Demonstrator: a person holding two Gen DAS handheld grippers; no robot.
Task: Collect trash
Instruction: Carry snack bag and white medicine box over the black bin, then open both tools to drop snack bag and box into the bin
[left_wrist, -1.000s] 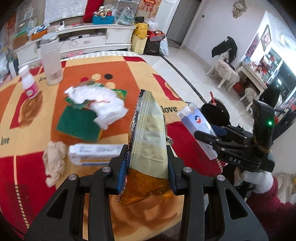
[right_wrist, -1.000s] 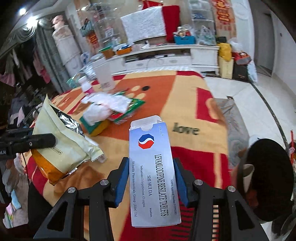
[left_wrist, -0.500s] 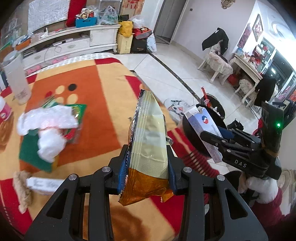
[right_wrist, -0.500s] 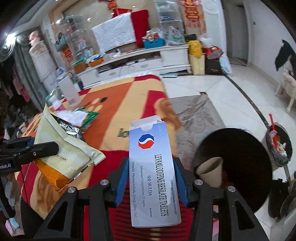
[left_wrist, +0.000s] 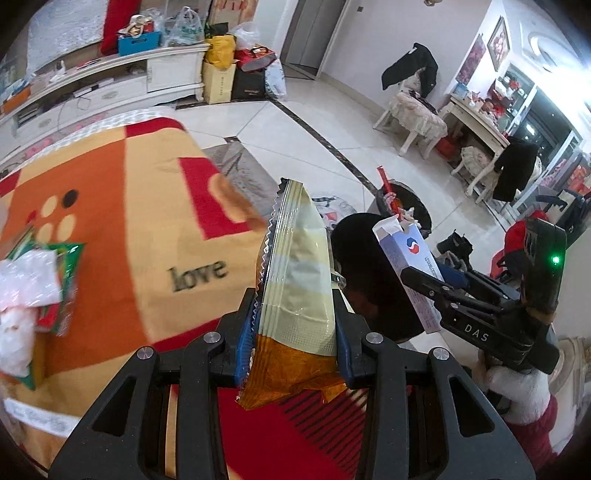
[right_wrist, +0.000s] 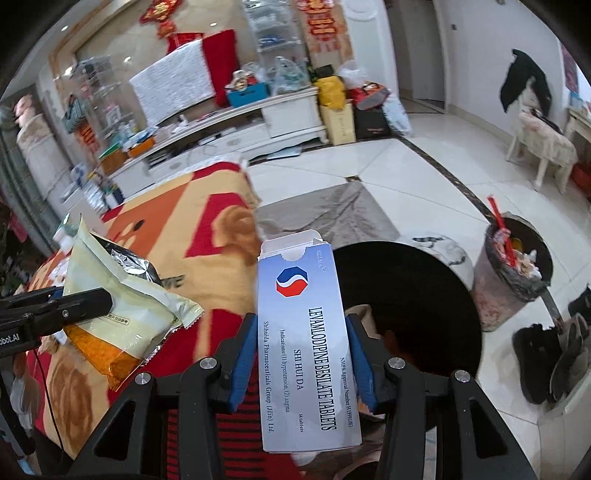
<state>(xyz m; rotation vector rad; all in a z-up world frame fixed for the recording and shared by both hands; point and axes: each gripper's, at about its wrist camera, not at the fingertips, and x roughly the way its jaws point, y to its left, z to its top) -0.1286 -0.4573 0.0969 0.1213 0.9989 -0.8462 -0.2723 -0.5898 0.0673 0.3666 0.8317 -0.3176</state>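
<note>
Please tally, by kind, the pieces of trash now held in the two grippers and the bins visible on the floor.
Snack wrapper: 1, in the left gripper
Tablet box: 1, in the right gripper
Black bin: 1
Lined, full bin: 1
Total: 4

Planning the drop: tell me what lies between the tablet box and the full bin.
In the right wrist view, only a black round bin lies between the tablet box and the full bin, then bare floor.
</note>
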